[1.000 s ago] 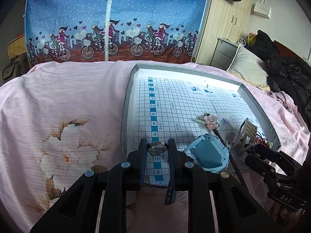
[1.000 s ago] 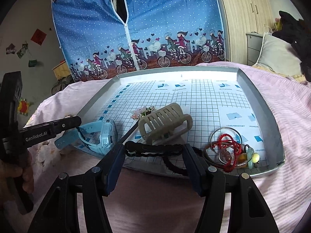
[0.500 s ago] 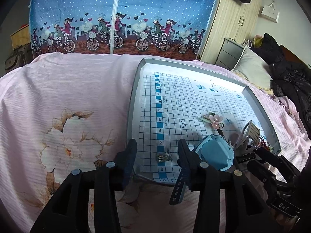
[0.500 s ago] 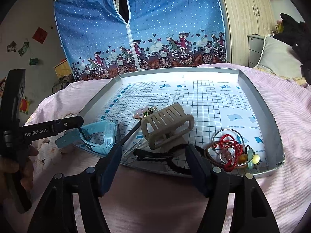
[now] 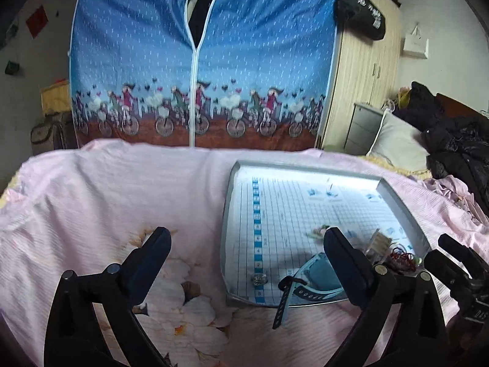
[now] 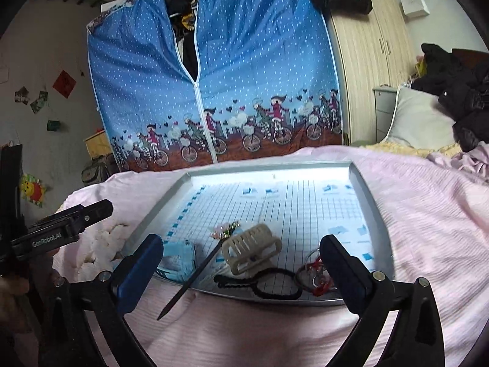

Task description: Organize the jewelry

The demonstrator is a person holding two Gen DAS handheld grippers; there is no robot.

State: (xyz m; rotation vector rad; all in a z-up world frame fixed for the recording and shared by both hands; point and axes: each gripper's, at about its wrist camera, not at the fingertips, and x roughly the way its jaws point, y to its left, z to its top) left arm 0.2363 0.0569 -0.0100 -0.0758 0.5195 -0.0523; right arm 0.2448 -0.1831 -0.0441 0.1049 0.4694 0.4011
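Note:
A grey tray (image 5: pixel 226 214) with a grid sheet lies on the pink bedspread. At its near left corner lies a small silver ring (image 5: pixel 259 279). Beside the ring is a light blue watch (image 5: pixel 318 275), its strap hanging over the rim. My left gripper (image 5: pixel 246 235) is open wide, raised and empty. My right gripper (image 6: pixel 241 241) is also open wide and empty, held back from the tray (image 6: pixel 269 168). A black braided hair tie (image 6: pixel 269 284) lies at the near rim, behind it a beige claw clip (image 6: pixel 253 250). A flower hairpin (image 6: pixel 226 229) and red bracelets (image 6: pixel 318 275) lie in the tray too.
The bedspread (image 5: pixel 107 189) spreads to the left of the tray. A blue fabric wardrobe (image 5: pixel 198 76) stands behind the bed, and a wooden cupboard (image 5: pixel 363 76) to its right. A pillow and dark clothes (image 5: pixel 452 143) are piled at the far right.
My left gripper let go of the ring, which now lies in the tray, then opened and drew back. My right gripper released the black hair tie at the near rim and backed off.

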